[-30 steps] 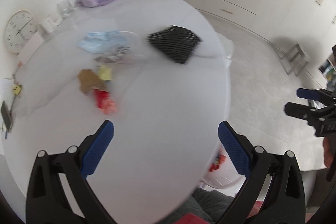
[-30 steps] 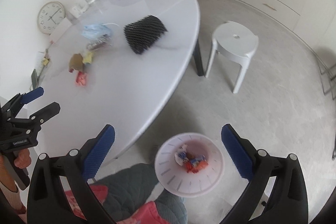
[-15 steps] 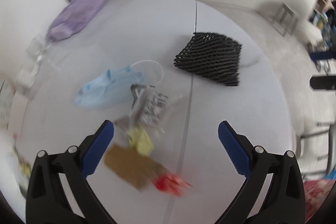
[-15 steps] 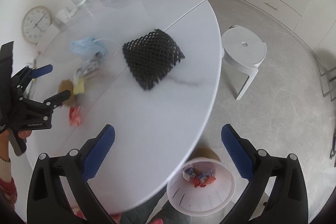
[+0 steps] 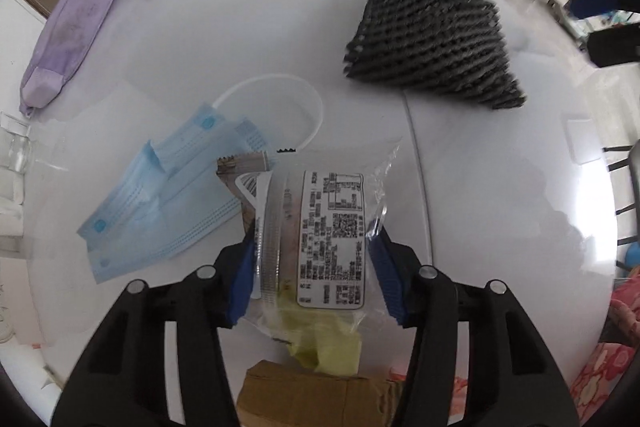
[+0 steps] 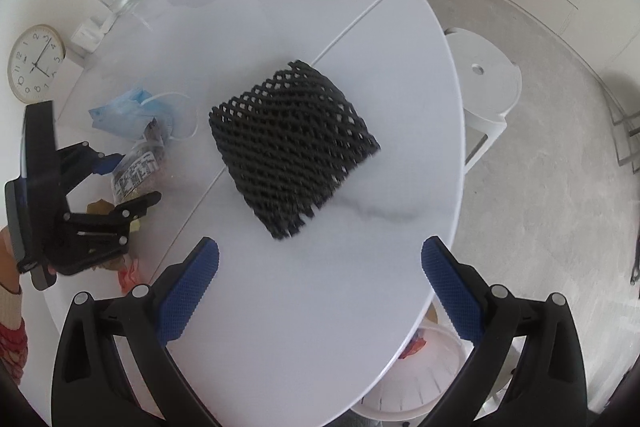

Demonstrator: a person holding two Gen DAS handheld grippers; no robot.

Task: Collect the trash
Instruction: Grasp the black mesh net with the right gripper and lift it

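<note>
- The black foam net lies mid-surface, ahead of the right gripper, whose fingers stand wide apart; snatched by one edge, it could slip free.
- The left gripper has just been closing, its fingers clamped on the clear labelled wrapper beside the blue face mask; thin film may slide out.

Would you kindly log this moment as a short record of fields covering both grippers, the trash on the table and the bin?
left gripper: jaws have just been closing, pads now against the clear labelled wrapper
right gripper: open, empty, above the black foam net
other trash: blue face mask, yellow paper, brown cardboard
surface: white table
bin: white bin on the floor, partly under the table edge
</note>
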